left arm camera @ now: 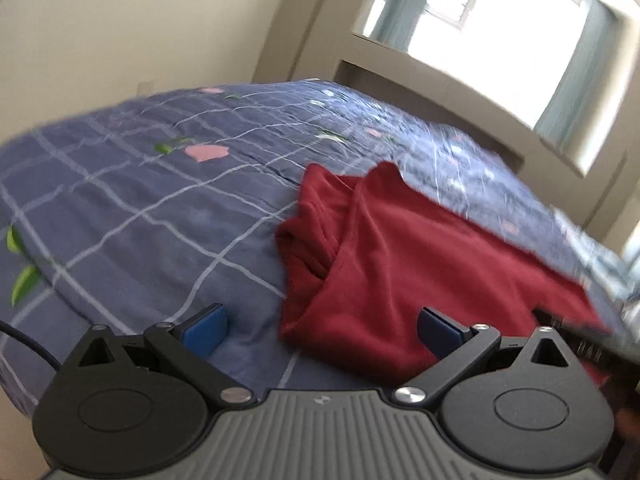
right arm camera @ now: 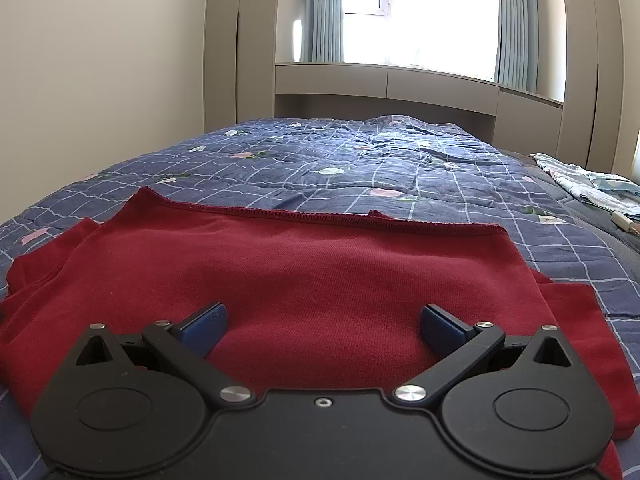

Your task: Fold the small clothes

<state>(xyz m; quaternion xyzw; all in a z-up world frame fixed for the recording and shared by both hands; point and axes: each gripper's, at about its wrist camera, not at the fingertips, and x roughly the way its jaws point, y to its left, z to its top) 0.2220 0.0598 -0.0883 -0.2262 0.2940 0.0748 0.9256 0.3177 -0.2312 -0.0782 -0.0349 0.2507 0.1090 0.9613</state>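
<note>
A dark red knit garment (right arm camera: 320,280) lies spread on a bed, near its front edge. In the right wrist view its ribbed hem runs straight across the far side, and the body lies mostly flat; a bunched part, apparently a sleeve, lies at its left, and a further layer of the same cloth sticks out from under the body at the right. In the left wrist view the same garment (left arm camera: 400,264) shows its left edge, where the cloth is gathered into deep folds and one flap lies over another.

The right gripper (right arm camera: 323,330) hangs over the middle of the garment with its blue pads spread wide, grasping nothing. The left gripper (left arm camera: 322,330) is likewise released, jaws wide apart: one pad is over bare quilt, the other over the garment's left edge. That view is tilted and blurred.

The bed is covered by a blue quilt (right arm camera: 380,160) with a white grid and pink flowers with green leaves, rumpled toward the far end. A pale patterned cloth (right arm camera: 588,186) lies at the quilt's right edge. Beyond the bed stands a beige built-in cabinet (right arm camera: 384,84) below a bright window (right arm camera: 420,12) with blue-grey curtains (right arm camera: 322,12). Tall beige wardrobes flank it, and a plain cream wall (right arm camera: 100,80) runs along the left.
</note>
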